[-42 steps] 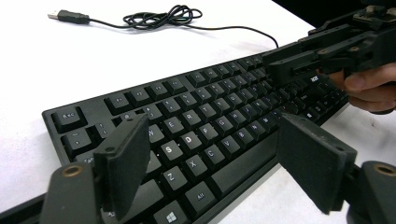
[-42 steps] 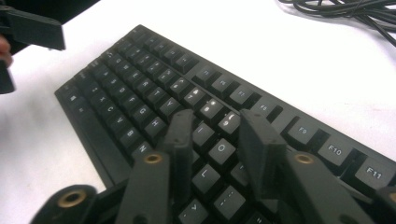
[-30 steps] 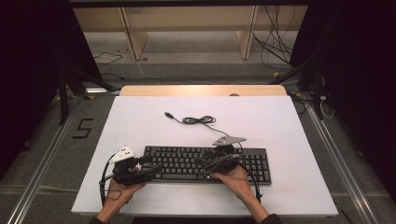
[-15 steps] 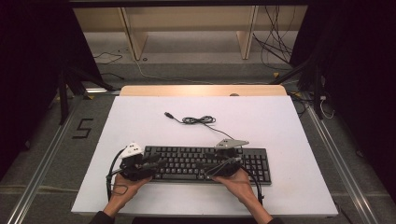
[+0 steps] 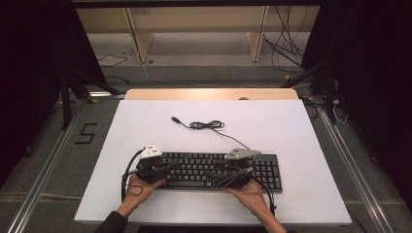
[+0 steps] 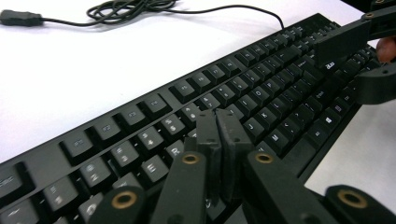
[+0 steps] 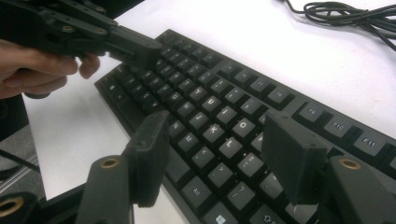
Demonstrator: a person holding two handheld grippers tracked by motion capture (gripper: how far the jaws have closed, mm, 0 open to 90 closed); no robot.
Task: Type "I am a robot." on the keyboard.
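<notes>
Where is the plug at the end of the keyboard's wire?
In the high view, the plug lies on the white table, behind the keyboard and left of the bundled-up cable. The left gripper view shows it at the top left.

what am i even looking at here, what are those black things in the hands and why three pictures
A person sits at a white table and holds a hand tool with a two-jaw claw in each hand. No robot arm is involved.

The high view looks down from above the person's side. There the left claw and the right claw both hover over a black keyboard. The keyboard's cable lies loosely coiled behind it, its plug unconnected.

The other two pictures come from small cameras riding on the tools. The left gripper view looks along the left claw, whose jaws are pressed together over the letter keys. The right gripper view looks along the right claw, whose jaws stand wide apart above the keys.

Neither claw holds anything.
</notes>
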